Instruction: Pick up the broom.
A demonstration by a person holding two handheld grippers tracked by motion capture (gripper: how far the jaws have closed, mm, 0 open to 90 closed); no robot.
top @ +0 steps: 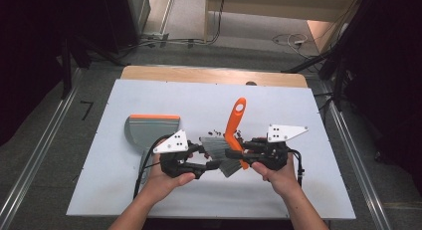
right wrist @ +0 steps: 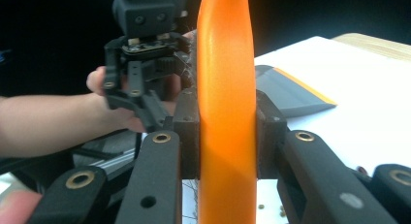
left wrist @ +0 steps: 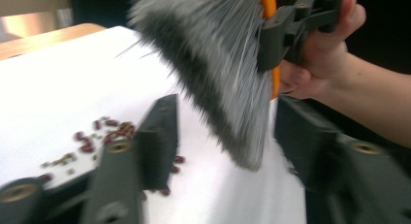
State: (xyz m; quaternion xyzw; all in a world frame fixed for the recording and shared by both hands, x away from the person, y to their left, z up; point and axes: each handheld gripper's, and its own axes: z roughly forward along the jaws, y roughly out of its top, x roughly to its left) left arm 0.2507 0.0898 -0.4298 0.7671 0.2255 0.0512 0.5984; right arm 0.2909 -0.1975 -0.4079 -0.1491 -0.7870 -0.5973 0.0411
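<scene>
A hand brush with an orange handle point(top: 234, 121) and grey bristles point(top: 220, 153) is lifted over the white board. My right gripper point(top: 235, 153) is shut on the handle point(right wrist: 225, 64), both pads pressed flat against its sides. My left gripper point(top: 211, 165) stands open just left of the brush head, and the bristles point(left wrist: 218, 73) hang between its spread jaws without being squeezed. Several dark red beans point(top: 217, 133) lie scattered on the board under and behind the brush point(left wrist: 104, 133). A grey dustpan point(top: 149, 130) with an orange lip lies flat to the left.
The white board point(top: 298, 190) covers a wooden table whose back edge point(top: 209, 74) shows. Metal rails run along both sides on the floor. Cables lie on the floor beyond the table. The dustpan point(right wrist: 291, 95) sits beyond the right gripper's jaws.
</scene>
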